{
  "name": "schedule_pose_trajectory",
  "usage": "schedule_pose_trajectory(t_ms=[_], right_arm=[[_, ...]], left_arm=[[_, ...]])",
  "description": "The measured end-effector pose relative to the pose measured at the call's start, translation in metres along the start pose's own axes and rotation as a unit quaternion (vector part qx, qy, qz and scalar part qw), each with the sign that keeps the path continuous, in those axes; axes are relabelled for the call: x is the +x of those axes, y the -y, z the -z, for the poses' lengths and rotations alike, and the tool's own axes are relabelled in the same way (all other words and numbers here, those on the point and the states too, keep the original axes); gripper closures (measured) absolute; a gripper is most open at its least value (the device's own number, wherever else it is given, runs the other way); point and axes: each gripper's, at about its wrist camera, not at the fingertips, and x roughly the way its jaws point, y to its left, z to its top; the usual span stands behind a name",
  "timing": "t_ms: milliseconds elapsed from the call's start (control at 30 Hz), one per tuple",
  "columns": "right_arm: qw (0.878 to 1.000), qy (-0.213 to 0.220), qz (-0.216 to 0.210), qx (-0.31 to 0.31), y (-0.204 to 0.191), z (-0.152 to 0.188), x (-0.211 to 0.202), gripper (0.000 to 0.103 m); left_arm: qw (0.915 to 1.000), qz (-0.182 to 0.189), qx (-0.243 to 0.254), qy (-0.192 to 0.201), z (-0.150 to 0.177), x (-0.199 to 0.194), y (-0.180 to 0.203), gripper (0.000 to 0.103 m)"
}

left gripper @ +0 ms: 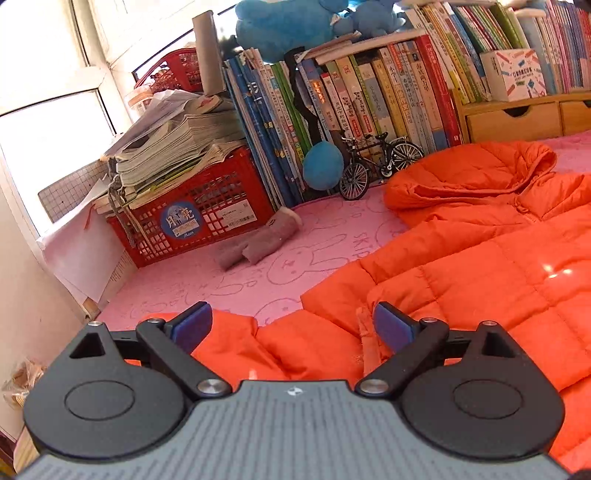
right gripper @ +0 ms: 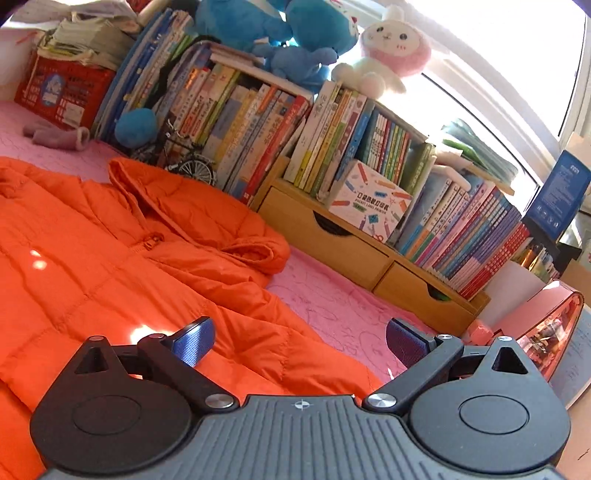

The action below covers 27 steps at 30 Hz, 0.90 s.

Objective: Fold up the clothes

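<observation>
An orange hooded puffer jacket lies spread front-up on the pink rabbit-print mat, hood toward the books. My left gripper is open, its jaws wide apart over the jacket's left sleeve, holding nothing. In the right wrist view the jacket fills the left half. My right gripper is open over the jacket's right sleeve edge, with its right finger above the mat. Whether the fingers touch the cloth I cannot tell.
A red crate stacked with papers stands back left, grey gloves before it. Books, a model bicycle and a wooden drawer shelf line the back. Plush toys sit on top. A pink appliance stands at right.
</observation>
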Motion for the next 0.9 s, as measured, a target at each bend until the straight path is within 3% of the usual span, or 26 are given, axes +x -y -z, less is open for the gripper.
schedule_pose_trajectory(t_ms=[67, 133, 300, 500, 667, 867, 900], right_arm=[[0.999, 0.025, -0.031, 0.010, -0.008, -0.015, -0.013, 0.003], [0.997, 0.044, -0.065, 0.014, -0.020, -0.030, -0.023, 0.003], [0.986, 0.081, -0.141, -0.032, -0.082, -0.057, -0.039, 0.003], [0.981, 0.077, -0.144, -0.107, -0.149, -0.054, -0.032, 0.003], [0.980, 0.072, -0.133, -0.125, -0.160, -0.041, -0.027, 0.002], [0.980, 0.073, -0.128, -0.131, -0.162, -0.038, -0.027, 0.001], [0.980, 0.074, -0.127, -0.132, -0.163, -0.038, -0.027, 0.001]], left_arm=[[0.9987, 0.007, -0.051, -0.002, 0.006, -0.013, -0.033, 0.007], [0.9947, -0.016, -0.101, -0.007, 0.015, -0.022, -0.067, 0.008], [0.9758, -0.062, -0.203, -0.051, 0.039, -0.016, -0.141, 0.008], [0.9555, -0.072, -0.273, -0.084, 0.050, 0.016, -0.198, 0.009], [0.9355, -0.080, -0.324, -0.116, 0.057, 0.047, -0.235, 0.010], [0.9331, -0.074, -0.323, -0.139, 0.065, 0.074, -0.232, 0.030], [0.9337, -0.080, -0.322, -0.135, 0.064, 0.075, -0.230, 0.044]])
